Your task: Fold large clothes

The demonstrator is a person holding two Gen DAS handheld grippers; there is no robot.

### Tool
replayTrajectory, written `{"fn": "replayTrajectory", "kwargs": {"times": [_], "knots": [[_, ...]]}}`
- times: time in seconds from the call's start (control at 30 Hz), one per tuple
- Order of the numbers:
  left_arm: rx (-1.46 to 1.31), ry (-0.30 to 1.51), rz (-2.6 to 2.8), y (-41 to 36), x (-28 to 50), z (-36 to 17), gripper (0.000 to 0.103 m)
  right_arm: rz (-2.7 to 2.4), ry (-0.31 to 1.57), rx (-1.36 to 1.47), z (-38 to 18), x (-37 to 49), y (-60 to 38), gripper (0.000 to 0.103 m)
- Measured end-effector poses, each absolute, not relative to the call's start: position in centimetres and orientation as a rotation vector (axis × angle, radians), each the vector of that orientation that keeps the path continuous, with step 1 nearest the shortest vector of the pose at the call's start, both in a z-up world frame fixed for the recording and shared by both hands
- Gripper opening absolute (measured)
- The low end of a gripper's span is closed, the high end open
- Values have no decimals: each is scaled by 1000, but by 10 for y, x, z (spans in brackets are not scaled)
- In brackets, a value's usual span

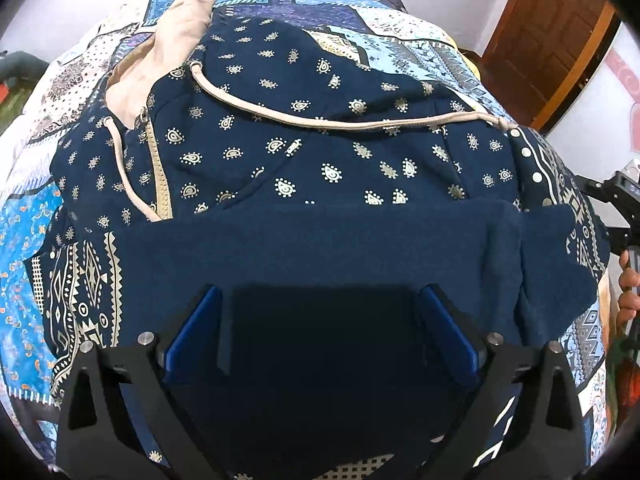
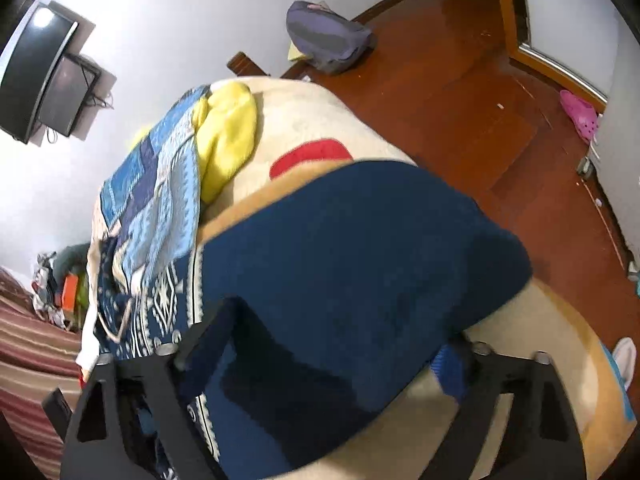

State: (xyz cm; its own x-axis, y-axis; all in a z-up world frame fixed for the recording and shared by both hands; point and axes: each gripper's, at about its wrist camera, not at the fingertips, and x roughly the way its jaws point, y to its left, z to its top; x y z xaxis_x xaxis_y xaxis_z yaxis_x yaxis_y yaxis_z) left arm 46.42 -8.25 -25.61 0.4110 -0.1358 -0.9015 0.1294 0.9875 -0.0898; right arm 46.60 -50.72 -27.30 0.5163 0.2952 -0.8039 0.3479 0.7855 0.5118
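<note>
— On the bed (image 1: 420,40), over the patchwork bedspread (image 1: 24,248), your navy hoodie (image 1: 320,128) lies spread out, its paisley print facing up. Where is your left hand-held gripper (image 1: 320,312)?

— Yours sits low over the near edge of the hoodie. A plain navy fold of the hoodie's hem (image 1: 320,252) is turned up over the printed front, and it runs between the two blue pads (image 1: 188,332). The jaws stand wide apart; the pads do not look pressed on the cloth.

— And the right hand-held gripper (image 2: 320,360)?

— Blurred. The same navy cloth drapes across it, between its fingers and spilling over the cream blanket (image 2: 320,112) at the bed's edge. Its jaws look partly closed, but whether they pinch the cloth I cannot tell — the fabric hides the tips.

— What else do you see?

— The beige hood lining (image 1: 176,40) lies at the far left, and the drawstring (image 1: 320,120) trails across the chest. Your hand (image 1: 628,292) shows at the right rim. A yellow cloth (image 2: 228,136) lies on the bed, a grey backpack (image 2: 328,40) on the wooden floor (image 2: 480,100).
</note>
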Motion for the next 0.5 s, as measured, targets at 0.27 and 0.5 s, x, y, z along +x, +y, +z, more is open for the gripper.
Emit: {"fn": "replayTrajectory", "kwargs": {"times": [0.27, 0.5], "knots": [[18, 1114, -128, -66, 454, -240, 100, -23, 982, 701, -240, 466, -507, 9], [26, 1014, -78, -32, 425, -200, 100, 128, 847, 607, -148, 454, -457, 8]]}}
